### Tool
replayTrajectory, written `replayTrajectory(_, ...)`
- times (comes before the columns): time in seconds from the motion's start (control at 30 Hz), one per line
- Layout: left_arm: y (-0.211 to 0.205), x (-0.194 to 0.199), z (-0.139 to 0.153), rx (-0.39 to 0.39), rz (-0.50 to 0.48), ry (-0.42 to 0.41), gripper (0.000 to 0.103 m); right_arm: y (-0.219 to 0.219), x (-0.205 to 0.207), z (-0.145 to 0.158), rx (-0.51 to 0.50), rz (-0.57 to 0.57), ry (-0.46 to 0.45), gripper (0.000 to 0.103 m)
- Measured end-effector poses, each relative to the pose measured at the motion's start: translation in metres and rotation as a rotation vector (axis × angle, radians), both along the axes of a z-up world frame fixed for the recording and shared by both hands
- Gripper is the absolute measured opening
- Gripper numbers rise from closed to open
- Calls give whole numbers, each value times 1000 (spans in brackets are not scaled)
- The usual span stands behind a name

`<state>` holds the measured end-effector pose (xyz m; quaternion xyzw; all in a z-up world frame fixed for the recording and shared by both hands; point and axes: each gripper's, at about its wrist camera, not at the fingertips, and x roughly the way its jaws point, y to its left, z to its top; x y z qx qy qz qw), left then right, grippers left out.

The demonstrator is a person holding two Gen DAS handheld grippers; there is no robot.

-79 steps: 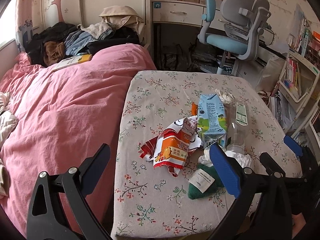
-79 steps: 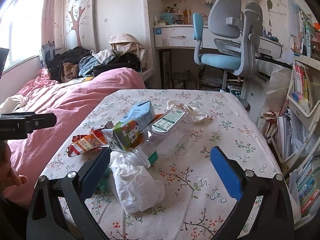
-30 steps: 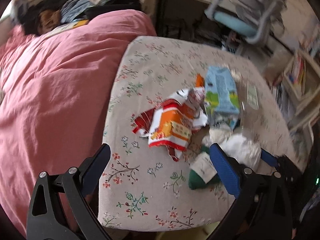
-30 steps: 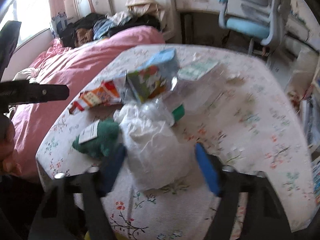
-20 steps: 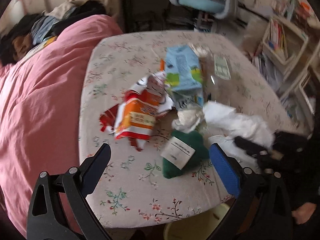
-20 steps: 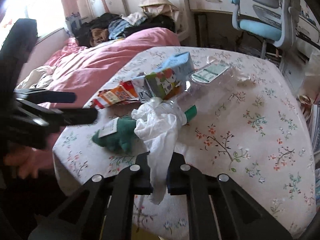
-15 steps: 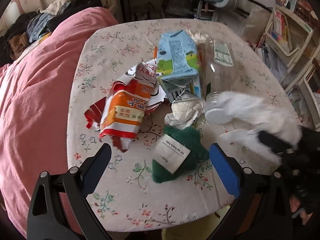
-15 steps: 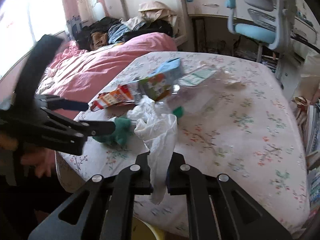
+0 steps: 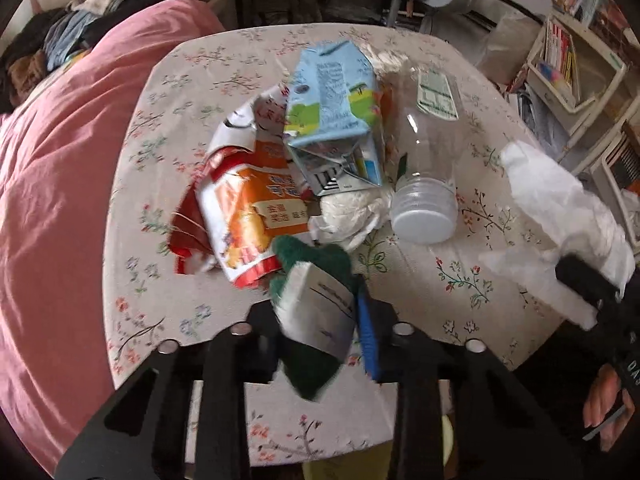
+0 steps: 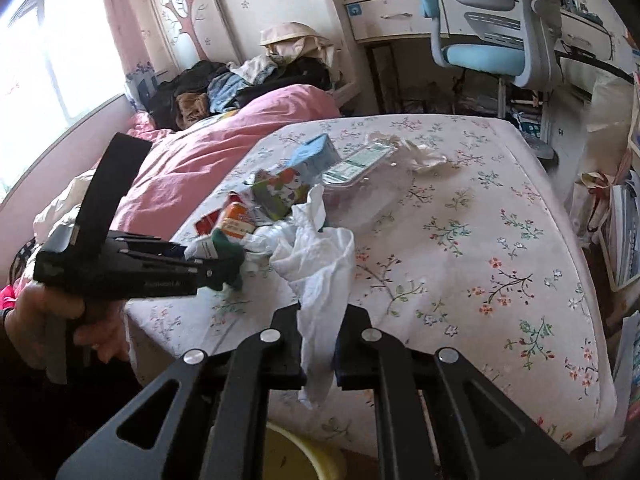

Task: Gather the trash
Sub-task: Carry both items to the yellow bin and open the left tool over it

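My left gripper [image 9: 316, 328] is shut on a green fuzzy item with a white tag [image 9: 312, 312], at the table's near edge; it shows in the right wrist view [image 10: 224, 254] too. My right gripper [image 10: 318, 344] is shut on a crumpled white tissue [image 10: 320, 264], held above the table's near edge; the tissue also shows at the right of the left wrist view [image 9: 560, 216]. On the table lie an orange snack wrapper [image 9: 244, 208], a blue milk carton [image 9: 332, 120], a clear plastic bottle [image 9: 428, 168] and a small white wad [image 9: 348, 216].
The floral-cloth table [image 10: 460, 240] stands beside a bed with a pink duvet [image 9: 52, 184]. A yellow bin [image 10: 304, 460] sits below the table's near edge. A blue desk chair [image 10: 488, 36] and bookshelves [image 9: 568, 60] are behind and to the right.
My left gripper closed on the green item and lifted it from the table. My right gripper closed on the tissue and pulled it back toward the table's near edge.
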<state>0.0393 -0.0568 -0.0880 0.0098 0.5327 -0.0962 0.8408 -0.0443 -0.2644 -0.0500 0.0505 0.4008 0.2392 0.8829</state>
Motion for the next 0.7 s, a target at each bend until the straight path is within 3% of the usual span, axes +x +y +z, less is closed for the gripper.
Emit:
replayTrajectory(0.1,18,-8,15,-70,13,0,26,3,-20,5,32,46,-1,11)
replayTrajectory(0.17,23,-14,25,-77,-4,-17,26,10,-38,2,45,82,15,11)
replayTrajectory(0.37,37,-29,43,-99,-28,-62,26,46,-83,-37,4,189,164,11)
replayTrajectory(0.6,50,-45,69,-167,-78,-111,26,79,-110,-66,-54,273,273,11)
replayTrajectory(0.67,51,-54,73,-193,-107,-116,26,86,-118,-73,-102,293,297,18)
replayTrajectory(0.7,52,-58,73,-201,-113,-114,26,88,-122,-76,-127,295,305,33)
